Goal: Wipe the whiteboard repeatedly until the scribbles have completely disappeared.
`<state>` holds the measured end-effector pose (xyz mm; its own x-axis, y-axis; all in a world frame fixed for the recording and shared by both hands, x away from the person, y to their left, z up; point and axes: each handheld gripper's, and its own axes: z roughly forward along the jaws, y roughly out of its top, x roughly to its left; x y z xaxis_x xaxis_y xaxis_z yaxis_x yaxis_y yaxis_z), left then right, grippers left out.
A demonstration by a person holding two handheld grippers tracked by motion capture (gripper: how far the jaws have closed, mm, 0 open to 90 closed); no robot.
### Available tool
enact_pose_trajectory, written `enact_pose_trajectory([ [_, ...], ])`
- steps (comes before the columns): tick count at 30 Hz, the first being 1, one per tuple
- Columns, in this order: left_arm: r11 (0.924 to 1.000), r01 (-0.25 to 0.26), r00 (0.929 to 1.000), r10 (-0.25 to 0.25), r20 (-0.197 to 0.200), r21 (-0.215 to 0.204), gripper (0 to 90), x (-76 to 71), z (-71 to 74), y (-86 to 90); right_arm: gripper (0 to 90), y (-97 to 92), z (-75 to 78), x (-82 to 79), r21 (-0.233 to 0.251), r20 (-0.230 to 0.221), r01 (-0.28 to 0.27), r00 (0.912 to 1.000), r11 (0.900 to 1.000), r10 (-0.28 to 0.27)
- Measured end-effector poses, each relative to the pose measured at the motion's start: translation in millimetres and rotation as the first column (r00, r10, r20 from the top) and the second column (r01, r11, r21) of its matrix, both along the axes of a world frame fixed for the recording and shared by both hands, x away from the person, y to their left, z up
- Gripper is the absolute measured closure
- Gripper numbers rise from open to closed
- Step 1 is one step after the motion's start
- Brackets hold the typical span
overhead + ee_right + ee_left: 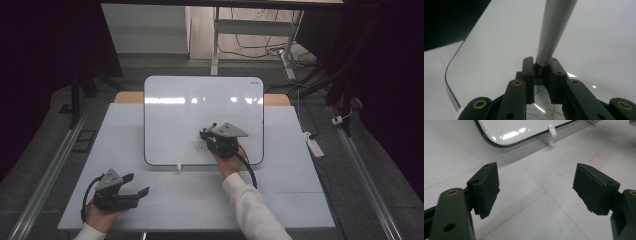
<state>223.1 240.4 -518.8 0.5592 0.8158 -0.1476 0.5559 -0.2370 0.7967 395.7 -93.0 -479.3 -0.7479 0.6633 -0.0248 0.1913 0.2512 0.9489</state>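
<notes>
The right hand-held gripper point(214, 136) is pinching a light, slippery marker point(554, 32) low; the left hand-held gripper point(134, 184) is gaping wide, idle.

The white rectangular tabletop point(150, 200) carries a glossy, dark-rimmed white whiteboard point(175, 115) at its far-edge centre.

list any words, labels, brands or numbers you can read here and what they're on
No text can be read.
Whiteboard: a small dark mark at its top right corner, perhaps a brand, too small to read.
Whiteboard: a thin scribble beside the marker held by the right gripper, not letters.
Table: faint red marks, a rough outline, no words.
</notes>
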Motion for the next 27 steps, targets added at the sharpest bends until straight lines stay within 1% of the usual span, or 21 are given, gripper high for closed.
enact_pose_trajectory([
  [1, 1.0, 0.0, 1.0, 0.0, 0.0, 0.0, 21.6, 0.2, -0.1, 0.0, 77.1, 2.1, -0.4, 0.1, 0.007, -0.006, 0.001, 1.0, 1.0, -0.001],
  [2, 1.0, 0.002, 1.0, -0.002, -0.002, 0.0, 21.6, 0.6, -0.4, 0.0, 77.1, 7.6, -2.9, -2.5, -0.009, -0.017, -0.03, 0.9994, 0.9995, 0.029],
  [4, 1.0, 0.001, 1.0, -0.001, -0.005, 0.001, 21.6, 1.2, -1.0, 0.0, 77.1, 22.7, -11.0, -12.7, -0.098, -0.019, -0.133, 0.9911, 0.9862, 0.132],
  [5, 1.0, 0.001, 1.0, -0.001, -0.005, 0.001, 21.6, 1.2, -1.2, 0.2, 77.1, 26.1, -11.3, -16.3, -0.145, 0.007, -0.135, 0.9904, 0.9801, 0.138],
  [6, 1.0, 0.0, 1.0, 0.0, -0.005, 0.0, 21.6, 1.0, -1.2, 0.4, 77.1, 24.3, -9.1, -14.0, -0.144, 0.011, -0.127, 0.9915, 0.9814, 0.13],
  [8, 1.0, 0.0, 1.0, 0.0, -0.001, 0.001, 21.6, -0.1, -0.5, 0.4, 77.1, 10.0, -2.4, -4.1, -0.044, 0.017, -0.029, 0.9994, 0.9986, 0.03],
  [9, 1.0, 0.0, 1.0, 0.0, 0.001, -0.001, 21.6, -0.6, -0.1, 0.2, 77.1, 4.1, -0.3, -0.9, -0.006, 0.011, 0.007, 0.9999, 1.0, -0.007],
  [10, 1.0, 0.001, 1.0, -0.001, 0.002, 0.0, 21.6, -0.4, -0.1, 0.1, 77.1, 3.5, -0.9, -0.9, 0.006, 0.004, 0.011, 0.9999, 0.9999, -0.011],
  [11, 1.0, 0.003, 1.0, -0.003, 0.001, 0.001, 21.6, 0.1, -0.2, 0.1, 77.1, 7.6, -2.9, -4.6, -0.017, 0.001, -0.009, 1.0, 0.9998, 0.009],
  [12, 1.0, 0.004, 1.0, -0.004, -0.002, 0.0, 21.6, 0.8, -0.6, 0.0, 77.1, 14.4, -7.0, -9.8, -0.057, -0.009, -0.063, 0.998, 0.9964, 0.062],
  [13, 1.0, 0.003, 1.0, -0.003, -0.004, 0.001, 21.6, 1.3, -0.9, -0.2, 77.1, 21.4, -12.4, -15.8, -0.099, -0.02, -0.121, 0.9926, 0.9876, 0.12],
  [15, 1.0, 0.005, 1.0, -0.005, -0.002, 0.001, 21.6, 0.5, -0.7, 0.2, 77.1, 24.6, -15.9, -22.8, -0.177, 0.0, -0.156, 0.9874, 0.9718, 0.158],
  [16, 1.0, 0.003, 1.0, -0.003, 0.0, 0.002, 21.6, -0.2, -0.5, 0.4, 77.1, 19.4, -13.5, -19.4, -0.158, -0.006, -0.143, 0.9895, 0.977, 0.144],
  [18, 1.0, 0.0, 1.0, 0.0, 0.002, -0.001, 21.6, -1.0, 0.0, 0.4, 77.1, 1.6, -4.4, -9.6, -0.078, 0.015, -0.03, 0.9994, 0.9965, 0.032],
  [20, 1.0, 0.001, 1.0, -0.001, 0.002, -0.001, 21.7, -0.3, 0.0, -0.2, 77.1, -7.6, -2.0, -5.2, -0.02, 0.0, 0.014, 0.9999, 0.9997, -0.014],
  [21, 1.0, 0.003, 1.0, -0.003, -0.001, 0.001, 21.6, 0.3, -0.2, -0.7, 77.1, -4.7, -4.5, -8.6, -0.031, -0.004, 0.002, 1.0, 0.9995, -0.002],
  [22, 1.0, 0.005, 1.0, -0.005, -0.002, 0.003, 21.6, 1.1, -0.6, -1.3, 77.1, 2.7, -9.0, -14.1, -0.064, -0.023, -0.05, 0.9986, 0.9967, 0.049],
  [24, 1.0, 0.006, 1.0, -0.006, -0.004, 0.007, 21.6, 1.5, -0.8, -2.0, 77.1, 18.4, -20.5, -27.6, -0.164, -0.018, -0.153, 0.9882, 0.9745, 0.152],
  [25, 0.9999, 0.008, 1.0, -0.008, -0.003, 0.007, 21.6, 0.8, -0.7, -1.7, 77.1, 20.5, -21.3, -30.6, -0.196, 0.004, -0.159, 0.9867, 0.9676, 0.163],
  [26, 1.0, 0.005, 1.0, -0.005, -0.001, 0.006, 21.6, -0.1, -0.4, -1.4, 77.1, 17.0, -19.0, -27.3, -0.184, -0.003, -0.151, 0.9883, 0.9713, 0.153],
  [27, 1.0, 0.002, 1.0, -0.002, 0.001, 0.005, 21.6, -0.9, -0.1, -0.8, 77.1, 9.5, -15.3, -21.3, -0.133, 0.002, -0.109, 0.9939, 0.985, 0.111],
])
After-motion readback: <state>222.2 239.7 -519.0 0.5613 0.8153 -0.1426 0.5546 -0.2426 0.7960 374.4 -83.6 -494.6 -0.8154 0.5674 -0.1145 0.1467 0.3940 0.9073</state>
